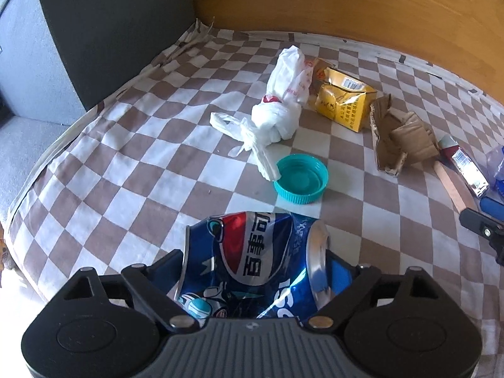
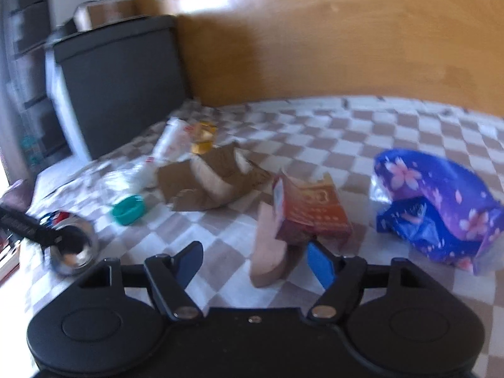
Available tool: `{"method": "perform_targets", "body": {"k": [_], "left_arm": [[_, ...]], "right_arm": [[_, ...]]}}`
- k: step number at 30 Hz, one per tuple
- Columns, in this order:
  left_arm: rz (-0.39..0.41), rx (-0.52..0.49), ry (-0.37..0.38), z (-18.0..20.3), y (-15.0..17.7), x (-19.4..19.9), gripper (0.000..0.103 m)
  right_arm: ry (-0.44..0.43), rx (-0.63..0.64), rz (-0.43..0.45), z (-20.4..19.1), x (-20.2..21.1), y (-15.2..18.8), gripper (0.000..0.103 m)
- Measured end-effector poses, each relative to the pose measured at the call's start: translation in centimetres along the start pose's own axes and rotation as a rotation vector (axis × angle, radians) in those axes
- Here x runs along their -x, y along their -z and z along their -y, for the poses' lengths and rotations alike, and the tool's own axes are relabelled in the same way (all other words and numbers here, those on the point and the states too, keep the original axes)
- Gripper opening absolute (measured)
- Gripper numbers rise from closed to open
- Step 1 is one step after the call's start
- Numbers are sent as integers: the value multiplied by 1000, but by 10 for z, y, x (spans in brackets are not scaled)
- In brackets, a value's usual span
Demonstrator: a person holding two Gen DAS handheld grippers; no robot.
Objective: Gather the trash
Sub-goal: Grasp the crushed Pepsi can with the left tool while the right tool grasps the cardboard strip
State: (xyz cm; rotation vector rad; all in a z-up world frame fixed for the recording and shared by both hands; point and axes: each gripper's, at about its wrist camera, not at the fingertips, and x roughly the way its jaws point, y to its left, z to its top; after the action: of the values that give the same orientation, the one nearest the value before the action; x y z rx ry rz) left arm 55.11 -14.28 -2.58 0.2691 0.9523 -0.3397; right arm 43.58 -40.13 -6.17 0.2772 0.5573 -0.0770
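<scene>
My left gripper (image 1: 255, 261) is shut on a crushed blue Pepsi can (image 1: 252, 261), held above the checked cloth (image 1: 126, 173); the can's silver end also shows in the right wrist view (image 2: 74, 249). Ahead lie a teal lid (image 1: 301, 179), a knotted white plastic bag (image 1: 280, 104), a yellow carton (image 1: 343, 97) and torn cardboard (image 1: 400, 138). My right gripper (image 2: 255, 263) is open and empty, just short of a wooden stick (image 2: 269, 252) and a red carton (image 2: 310, 211). A blue flowered wrapper (image 2: 441, 204) lies to its right.
A wooden headboard (image 1: 346, 3) bounds the far side. A dark box (image 1: 110, 31) stands at the far left corner. The cloth's left edge drops off beside a grey surface (image 1: 19, 145). The right wrist view is blurred.
</scene>
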Motion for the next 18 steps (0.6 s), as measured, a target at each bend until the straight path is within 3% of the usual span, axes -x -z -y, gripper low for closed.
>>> {"method": "perform_targets", "body": {"k": [9,12,14,16,18], "left_arm": [[12,-14,-2,4,4,3,90],[24,-18,-1,6,9,8,90],[26,-13,2,8,13,12,90],[32,-3,0,11,18,16,89],[48,13,-1,14,23,21,89]], "right_arm": [[19,-18,-14,-6,-21,-3,72],[55,6,-25,-10,-25,-5,57],[88,42,-33,-13,-25,-4,38],[111,74,-41,-13,-23,-3,27],[94,85,-50,-11,-18,-2,26]]}}
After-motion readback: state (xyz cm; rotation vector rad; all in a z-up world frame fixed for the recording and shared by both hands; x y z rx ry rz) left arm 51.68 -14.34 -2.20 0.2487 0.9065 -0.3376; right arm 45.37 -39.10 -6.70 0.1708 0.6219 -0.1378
